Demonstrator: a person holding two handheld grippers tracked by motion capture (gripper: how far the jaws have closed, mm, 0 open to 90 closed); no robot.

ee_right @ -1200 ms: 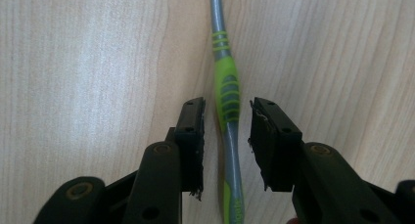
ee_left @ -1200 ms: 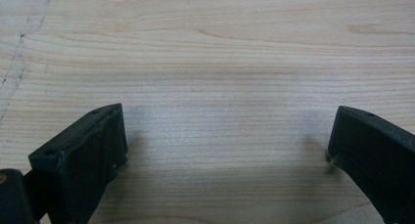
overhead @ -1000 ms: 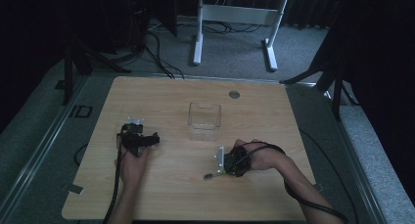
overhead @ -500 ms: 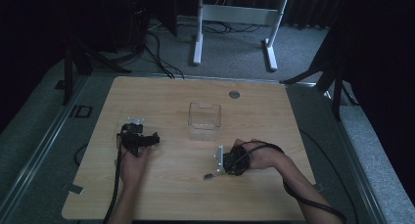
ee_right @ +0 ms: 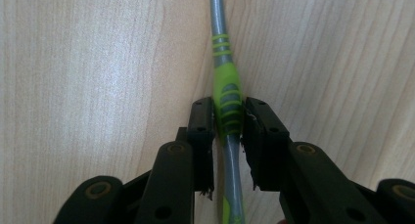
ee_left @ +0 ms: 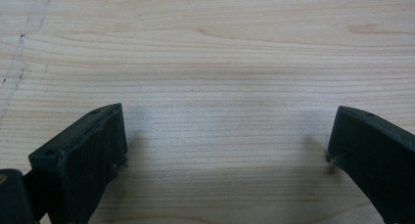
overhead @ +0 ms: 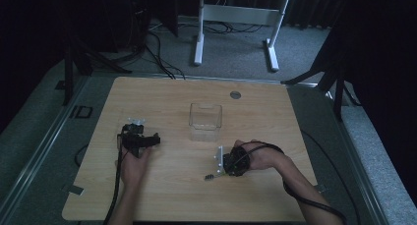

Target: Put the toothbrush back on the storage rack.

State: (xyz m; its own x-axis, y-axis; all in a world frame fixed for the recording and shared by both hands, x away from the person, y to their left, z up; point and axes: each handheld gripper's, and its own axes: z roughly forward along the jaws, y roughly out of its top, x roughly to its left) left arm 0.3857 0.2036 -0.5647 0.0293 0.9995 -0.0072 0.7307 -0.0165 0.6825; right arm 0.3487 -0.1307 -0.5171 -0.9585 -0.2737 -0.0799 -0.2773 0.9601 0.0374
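Progress looks early, judging by how things are lying on the pale wooden table [overhead: 275,117].

On the left, the left gripper [overhead: 139,136] is resting near the table's left side in the person's left hand [overhead: 134,161], and its two black jaws are standing spread wide with bare wood grain between them in the left gripper view. It is holding nothing and is sitting well apart from the work.

Toward the middle, the clear, square, open-topped plastic container [overhead: 205,121] is standing upright and looks empty; it seems the likely place for the tool to go, though that is a judgement, not something shown.

Further right, the right gripper [ee_right: 229,123] is pinching the slim grey-and-green handled tool, apparently a toothbrush [ee_right: 228,94]: its jaws are pressed against both sides of the green ribbed grip, and the grey stem is running on away from them, lying along the wood. In the high view the right gripper [overhead: 227,163] is sitting low at the front of the table, below and to the right of the container, with the tool's dark end [overhead: 210,176] poking out to its left, on or just above the surface.

So the grasp appears made. Lifting, carrying to the container and releasing are all still waiting to be done.
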